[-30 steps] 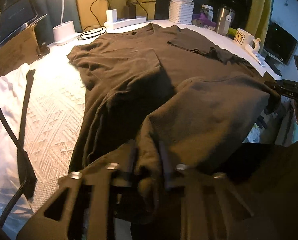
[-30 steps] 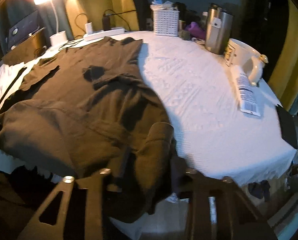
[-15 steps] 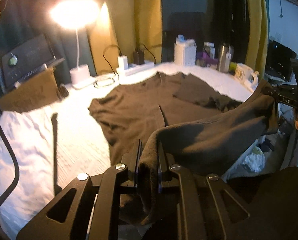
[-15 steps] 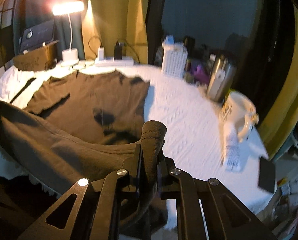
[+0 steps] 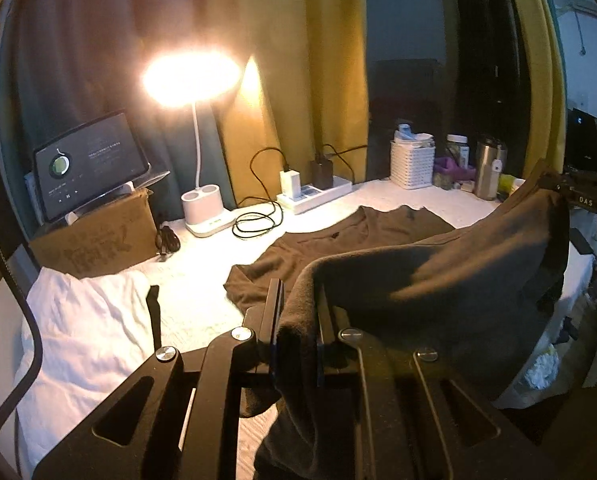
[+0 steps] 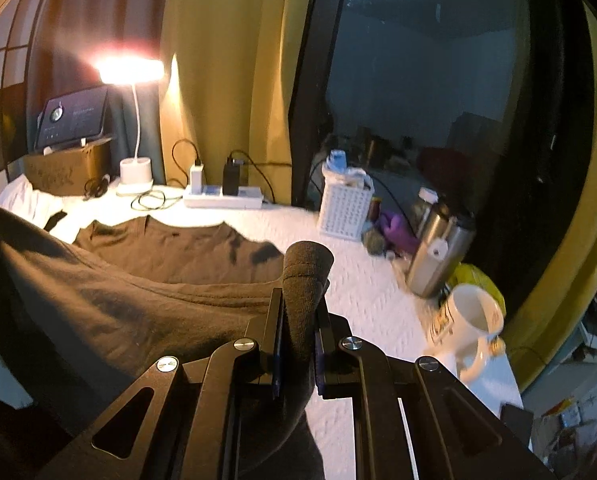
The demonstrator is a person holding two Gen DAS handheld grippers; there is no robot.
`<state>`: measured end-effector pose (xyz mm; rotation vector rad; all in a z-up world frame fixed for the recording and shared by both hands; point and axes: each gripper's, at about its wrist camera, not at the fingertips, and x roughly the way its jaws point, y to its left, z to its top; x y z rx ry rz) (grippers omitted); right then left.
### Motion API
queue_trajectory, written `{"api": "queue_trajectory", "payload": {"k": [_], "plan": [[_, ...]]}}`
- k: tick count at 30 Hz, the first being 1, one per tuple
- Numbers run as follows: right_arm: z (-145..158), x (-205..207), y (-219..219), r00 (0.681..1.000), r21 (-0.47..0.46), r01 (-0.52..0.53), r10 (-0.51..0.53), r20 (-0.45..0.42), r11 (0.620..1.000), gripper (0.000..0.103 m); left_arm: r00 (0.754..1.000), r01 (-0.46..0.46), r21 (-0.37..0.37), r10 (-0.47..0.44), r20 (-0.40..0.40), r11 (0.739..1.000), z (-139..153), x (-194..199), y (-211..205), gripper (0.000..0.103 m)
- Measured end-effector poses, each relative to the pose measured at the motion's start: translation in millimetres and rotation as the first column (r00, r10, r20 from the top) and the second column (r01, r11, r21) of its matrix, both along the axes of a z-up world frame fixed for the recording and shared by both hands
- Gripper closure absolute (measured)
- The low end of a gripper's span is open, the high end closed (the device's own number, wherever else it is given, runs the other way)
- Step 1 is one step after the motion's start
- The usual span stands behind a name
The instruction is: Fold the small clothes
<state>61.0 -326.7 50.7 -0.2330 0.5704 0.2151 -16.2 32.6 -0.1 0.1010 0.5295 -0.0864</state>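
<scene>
A dark brown T-shirt lies with its collar end on the white-covered table, its near hem raised off the surface. My left gripper is shut on one hem corner, a fold of cloth pinched between its pads. My right gripper is shut on the other corner, a rolled bunch of fabric sticking up between its fingers. The hem stretches between both grippers; in the left wrist view the right gripper holds the far corner up. The T-shirt collar lies flat toward the lamp.
At the back stand a lit desk lamp, a power strip with chargers, a white basket, a steel tumbler and a white mug. A cardboard box with a tablet and white cloth lie left.
Both grippers have risen, lifting the near hem off the table, so it now hangs taut between them. The views tilted up toward the curtains and lamp.
</scene>
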Motion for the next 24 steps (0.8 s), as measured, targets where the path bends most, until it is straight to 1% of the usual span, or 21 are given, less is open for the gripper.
{"api": "queue_trajectory", "payload": {"k": [8, 14, 17, 21, 24], "plan": [[4.2, 43.8, 5.4, 1.000, 0.018, -0.010, 0.009, 0.004, 1.000, 0.091, 0.999, -0.048, -0.035, 0.048, 0.021, 0.998, 7.4, 32.6, 13.8, 0.092], [3.0, 83.3, 12.1, 1.000, 0.034, -0.024, 0.024, -0.001, 0.999, 0.091, 0.996, -0.084, -0.023, 0.084, 0.023, 0.996, 2.9, 63.7, 25.4, 0.092], [-1.4, 102.9, 16.1, 0.999, 0.041, -0.029, 0.029, -0.012, 0.999, 0.091, 0.995, -0.101, -0.011, 0.101, 0.002, 0.995, -6.2, 84.4, 28.8, 0.092], [-14.0, 129.0, 19.1, 0.999, 0.039, -0.027, 0.029, -0.042, 0.999, 0.091, 0.993, -0.112, -0.019, 0.111, -0.051, 0.994, -24.3, 110.9, 34.0, 0.092], [-24.9, 146.9, 18.9, 0.997, 0.045, -0.021, 0.024, -0.072, 0.999, 0.091, 0.990, -0.118, -0.024, 0.115, -0.079, 0.993, -33.4, 122.6, 36.1, 0.092]]}}
